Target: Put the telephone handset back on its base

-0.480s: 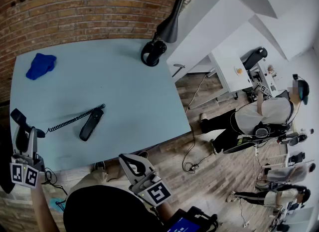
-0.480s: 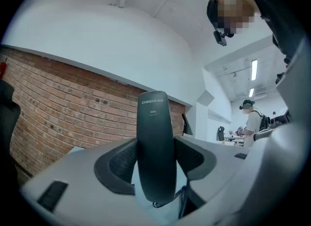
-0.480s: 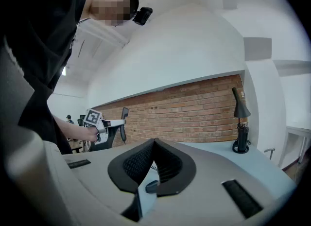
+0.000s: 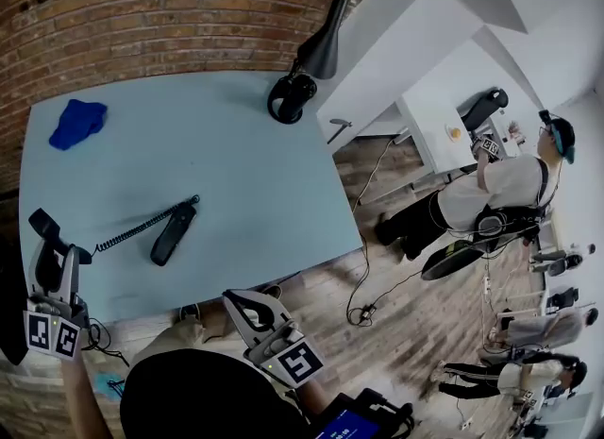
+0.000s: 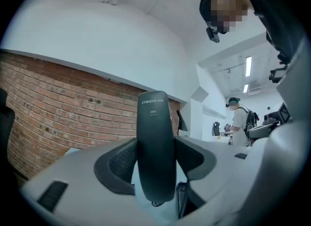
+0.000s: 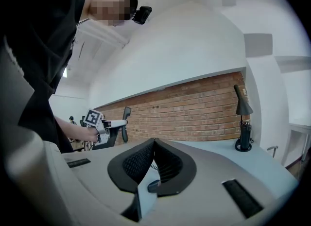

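My left gripper (image 4: 52,256) is off the table's front left corner, shut on the black handset (image 4: 41,223), which stands upright in it. In the left gripper view the handset (image 5: 154,123) fills the gap, with the pads of the left gripper (image 5: 155,141) pressing on both its sides. A coiled cord (image 4: 132,229) runs from it to the slim black base (image 4: 173,236), which lies on the light blue table (image 4: 245,173). My right gripper (image 4: 231,297) hovers near the table's front edge; in its own view the right gripper (image 6: 154,141) is shut on nothing. That view also shows the left gripper (image 6: 112,123).
A blue cloth (image 4: 77,124) lies at the far left of the table and a black desk lamp (image 4: 304,69) stands at the far right corner. A brick wall runs behind. On the wooden floor to the right, a person (image 4: 491,201) stands by white desks.
My left gripper has shifted slightly right and down with the handset. The person on the right has straightened up and turned toward the white desk.
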Available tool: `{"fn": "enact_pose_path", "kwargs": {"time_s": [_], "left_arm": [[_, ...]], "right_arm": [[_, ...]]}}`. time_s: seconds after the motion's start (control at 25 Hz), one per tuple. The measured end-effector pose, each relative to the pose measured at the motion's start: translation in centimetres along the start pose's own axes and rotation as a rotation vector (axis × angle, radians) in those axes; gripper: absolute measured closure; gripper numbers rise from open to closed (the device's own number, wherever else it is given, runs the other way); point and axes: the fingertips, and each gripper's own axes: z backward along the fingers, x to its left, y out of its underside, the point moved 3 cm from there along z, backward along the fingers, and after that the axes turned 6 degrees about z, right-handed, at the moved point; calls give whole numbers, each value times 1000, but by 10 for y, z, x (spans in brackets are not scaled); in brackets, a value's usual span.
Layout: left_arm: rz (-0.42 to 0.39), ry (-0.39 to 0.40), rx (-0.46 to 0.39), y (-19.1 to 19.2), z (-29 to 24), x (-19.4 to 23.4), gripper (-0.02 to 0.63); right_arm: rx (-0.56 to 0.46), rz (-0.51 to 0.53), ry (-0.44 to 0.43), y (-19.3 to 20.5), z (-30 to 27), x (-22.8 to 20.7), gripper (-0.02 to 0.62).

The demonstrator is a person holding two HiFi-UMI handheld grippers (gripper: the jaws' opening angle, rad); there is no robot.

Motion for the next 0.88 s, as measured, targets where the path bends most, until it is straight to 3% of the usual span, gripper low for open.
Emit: {"fn": "enact_pose_path", "kwargs": {"time_s": [0.4, 0.68, 0.88], "left_arm": [[-73, 17, 125, 42, 5, -18, 342], [-20, 9, 245, 96, 5, -26, 342], [6, 4, 284, 123, -5, -31, 342]], "right_arm": [[19, -15, 0, 11, -3, -2, 581], [18, -41, 10, 16, -4, -2, 581], [29, -53, 31, 23, 1, -9, 581]]}}
